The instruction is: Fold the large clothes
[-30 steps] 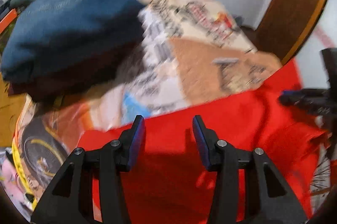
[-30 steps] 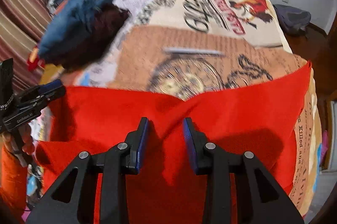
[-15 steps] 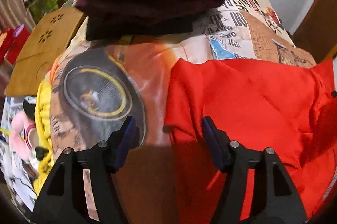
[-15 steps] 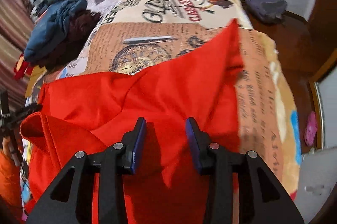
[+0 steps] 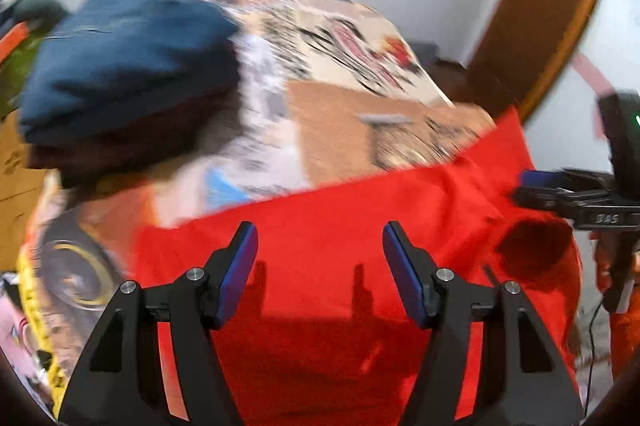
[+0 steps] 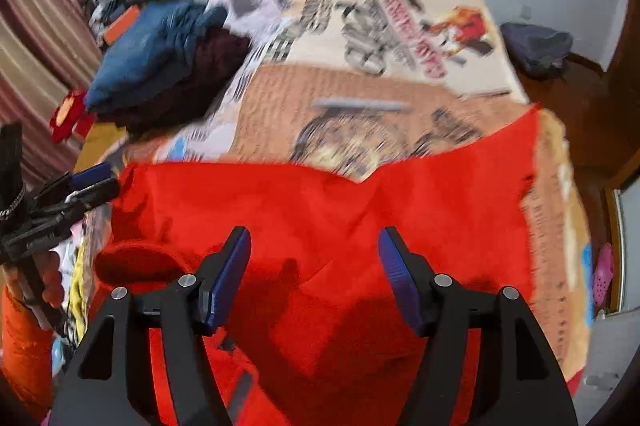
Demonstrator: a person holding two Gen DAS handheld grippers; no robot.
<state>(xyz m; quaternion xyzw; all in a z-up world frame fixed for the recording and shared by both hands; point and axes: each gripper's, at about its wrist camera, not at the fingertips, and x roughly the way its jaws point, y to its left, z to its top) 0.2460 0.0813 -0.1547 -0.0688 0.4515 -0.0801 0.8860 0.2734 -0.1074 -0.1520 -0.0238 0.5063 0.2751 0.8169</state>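
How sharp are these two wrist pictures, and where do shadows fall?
Left wrist view: bedspread and blue clothes smeared by motion blur, gripper fingers crisp, their shadows on the red garment. Right wrist view: bedspread print streaked, fingers sharp, dark shadow on red cloth below; fisheye bends edges.

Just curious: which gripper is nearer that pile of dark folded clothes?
Left. The left gripper hovers at the red garment's edge on the pile's side; the right gripper is at the opposite end.
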